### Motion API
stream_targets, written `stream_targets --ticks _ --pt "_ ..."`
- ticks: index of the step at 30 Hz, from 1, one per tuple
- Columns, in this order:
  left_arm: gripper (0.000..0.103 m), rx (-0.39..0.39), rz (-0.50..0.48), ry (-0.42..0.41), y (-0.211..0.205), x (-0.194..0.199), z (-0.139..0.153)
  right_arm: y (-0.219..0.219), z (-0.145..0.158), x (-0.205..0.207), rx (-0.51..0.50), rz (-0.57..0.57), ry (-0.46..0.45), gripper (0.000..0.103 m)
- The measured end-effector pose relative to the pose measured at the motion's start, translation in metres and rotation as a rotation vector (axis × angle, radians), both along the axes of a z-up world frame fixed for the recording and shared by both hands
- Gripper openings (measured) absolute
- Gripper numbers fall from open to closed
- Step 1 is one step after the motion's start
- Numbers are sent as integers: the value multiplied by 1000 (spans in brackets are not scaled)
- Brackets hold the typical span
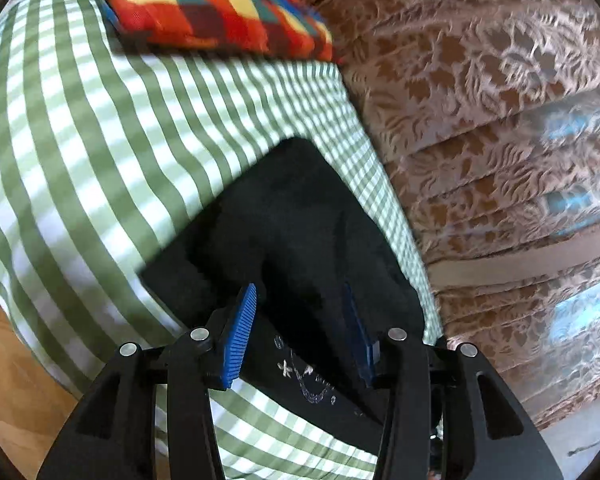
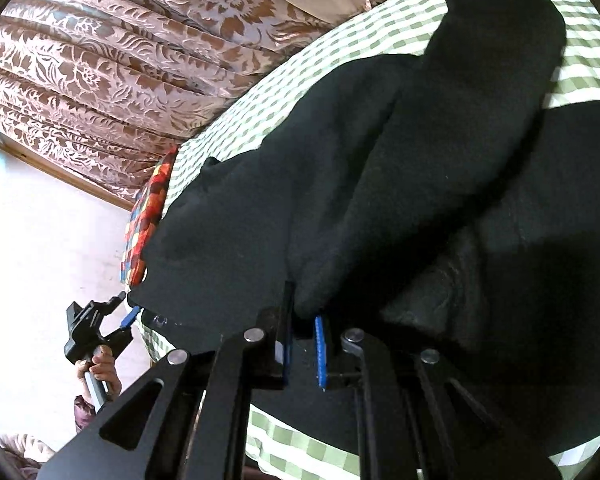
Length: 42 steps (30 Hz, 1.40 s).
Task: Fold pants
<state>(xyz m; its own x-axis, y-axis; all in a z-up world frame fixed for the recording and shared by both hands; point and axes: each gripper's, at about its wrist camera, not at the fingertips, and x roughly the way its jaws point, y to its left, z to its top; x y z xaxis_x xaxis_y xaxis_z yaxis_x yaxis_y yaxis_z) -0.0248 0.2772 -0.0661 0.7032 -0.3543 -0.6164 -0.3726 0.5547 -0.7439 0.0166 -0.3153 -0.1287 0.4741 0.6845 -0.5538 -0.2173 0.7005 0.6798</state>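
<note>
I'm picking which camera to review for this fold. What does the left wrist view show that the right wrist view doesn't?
Only the left wrist view shows the white print on the black pants and the left tool open over them. Only the right wrist view shows the right tool shut on a pants fold, plus the person's left hand. Both show the green checked sheet, colorful plaid cushion and brown floral curtain.

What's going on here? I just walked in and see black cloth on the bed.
A person is folding black pants on a green checked bedsheet. The right tongs pinch a fold of the pants. The left tongs are open over another edge. A colourful plaid cushion lies nearby.
</note>
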Motion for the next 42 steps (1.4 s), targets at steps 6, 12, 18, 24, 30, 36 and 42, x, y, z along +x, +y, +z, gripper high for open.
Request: stream_targets --ticks 6,12,18,24,30,36,42 --pt "43 47 29 75 -18 19 -11 -6 11 -4 11 8 -33 8" --pt "5 165 -14 -29 -27 55 31 -8 32 7 8 -16 -79 6" --pt "5 219 -148 -249 -32 60 83 -16 59 -23 15 8 -176 6" --pt "5 203 -152 -56 -13 22 5 -2 15 -48 -83 62 -71 6" --pt "6 103 -86 11 -3 3 -36 4 -8 -43 -118 47 -25 6" --pt "7 81 -69 16 0 3 -33 1 1 -47 -118 53 -59 6" --pt "12 65 -29 -26 13 -11 -29 0 -15 -46 -121 53 -18 6"
